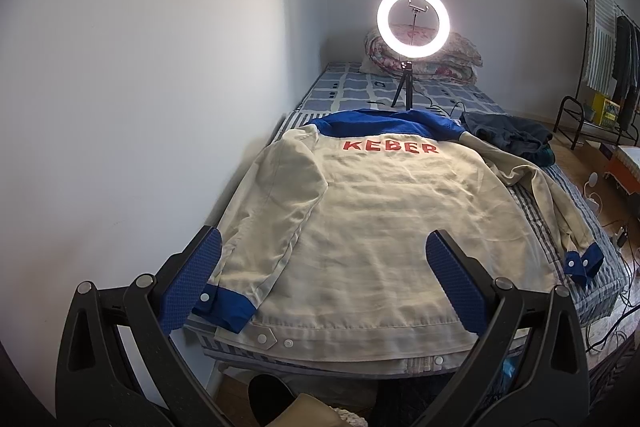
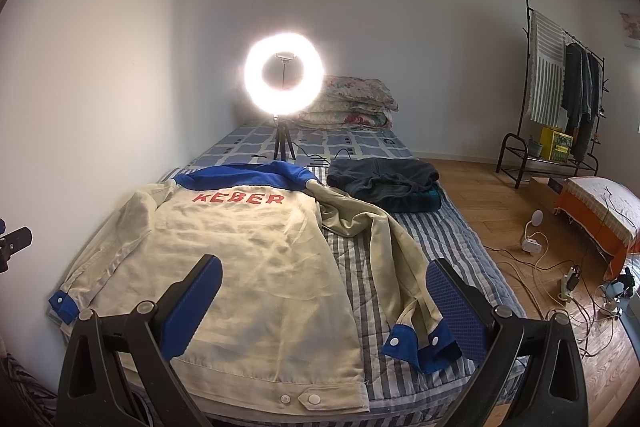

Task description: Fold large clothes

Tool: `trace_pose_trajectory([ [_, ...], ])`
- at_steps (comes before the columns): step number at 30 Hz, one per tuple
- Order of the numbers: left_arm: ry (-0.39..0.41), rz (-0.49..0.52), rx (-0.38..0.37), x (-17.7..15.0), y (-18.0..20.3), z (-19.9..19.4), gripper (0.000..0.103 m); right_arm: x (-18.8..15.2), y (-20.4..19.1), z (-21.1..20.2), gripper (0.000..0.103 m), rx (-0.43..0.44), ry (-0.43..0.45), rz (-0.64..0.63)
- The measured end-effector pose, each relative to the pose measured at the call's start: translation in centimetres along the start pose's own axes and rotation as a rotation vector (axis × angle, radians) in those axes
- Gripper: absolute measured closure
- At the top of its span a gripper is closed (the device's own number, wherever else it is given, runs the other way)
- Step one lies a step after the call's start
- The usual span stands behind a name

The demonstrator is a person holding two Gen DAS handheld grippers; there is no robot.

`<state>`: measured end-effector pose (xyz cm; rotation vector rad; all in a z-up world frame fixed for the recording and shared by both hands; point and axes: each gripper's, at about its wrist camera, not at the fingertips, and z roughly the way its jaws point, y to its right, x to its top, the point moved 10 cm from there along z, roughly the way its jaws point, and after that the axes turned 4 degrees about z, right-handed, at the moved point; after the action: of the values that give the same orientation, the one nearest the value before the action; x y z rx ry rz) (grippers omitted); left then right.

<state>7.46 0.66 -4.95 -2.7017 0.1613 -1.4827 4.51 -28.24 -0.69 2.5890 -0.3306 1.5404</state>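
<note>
Jacket (image 1: 380, 227) flat, back up, on bed (image 2: 452, 239) | my left gripper (image 1: 320, 283) and right gripper (image 2: 324, 311) both spread wide, empty | ring light (image 1: 413, 23), dark clothes (image 2: 384, 183) beyond collar | right sleeve (image 2: 396, 267) sprawled sideways

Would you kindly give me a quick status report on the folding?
Left gripper open, right gripper open, both empty. Jacket flat, back up, unfolded; one sleeve splayed sideways. Dark clothes lie beside collar.

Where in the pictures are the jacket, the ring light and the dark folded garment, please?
jacket (image 1: 372, 227): left wrist view, middle of its back panel.
ring light (image 1: 413, 23): left wrist view, lit ring's lower edge.
dark folded garment (image 2: 384, 181): right wrist view, its top surface.
</note>
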Motion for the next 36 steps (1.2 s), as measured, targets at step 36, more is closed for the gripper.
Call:
trace_pose_trajectory([
  [36,-0.018,-0.017,0.012,-1.3,-0.9,0.5,0.0,0.6,-0.6,0.8,0.0,0.017,-0.001,-0.004],
])
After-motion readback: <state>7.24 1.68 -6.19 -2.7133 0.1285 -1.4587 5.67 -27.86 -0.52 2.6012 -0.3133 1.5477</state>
